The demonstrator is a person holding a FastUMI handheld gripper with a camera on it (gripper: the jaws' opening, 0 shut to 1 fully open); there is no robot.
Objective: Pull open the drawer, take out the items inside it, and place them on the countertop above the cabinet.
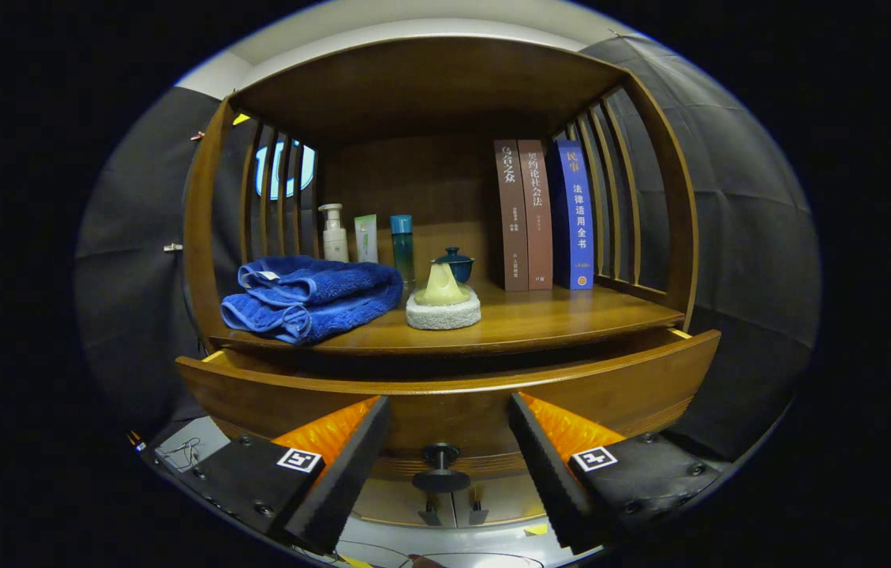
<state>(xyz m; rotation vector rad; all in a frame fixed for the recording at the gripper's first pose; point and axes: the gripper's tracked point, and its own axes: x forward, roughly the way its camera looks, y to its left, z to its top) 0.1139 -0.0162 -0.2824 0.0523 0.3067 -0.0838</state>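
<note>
Jaws (pixel 441 465) stand wide apart, the drawer knob (pixel 440 467) between them untouched; the drawer (pixel 445 402) sits pulled out below the table (pixel 555 319) holding a blue towel (pixel 311 296).

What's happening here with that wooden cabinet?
A person is working a hand-held gripper at a wooden cabinet. Its fingers are spread open on either side of the drawer's knob, not pressing on it. The drawer is pulled partly out. On the countertop above it lie a folded blue towel, some bottles, a small sponge and three books.
</note>
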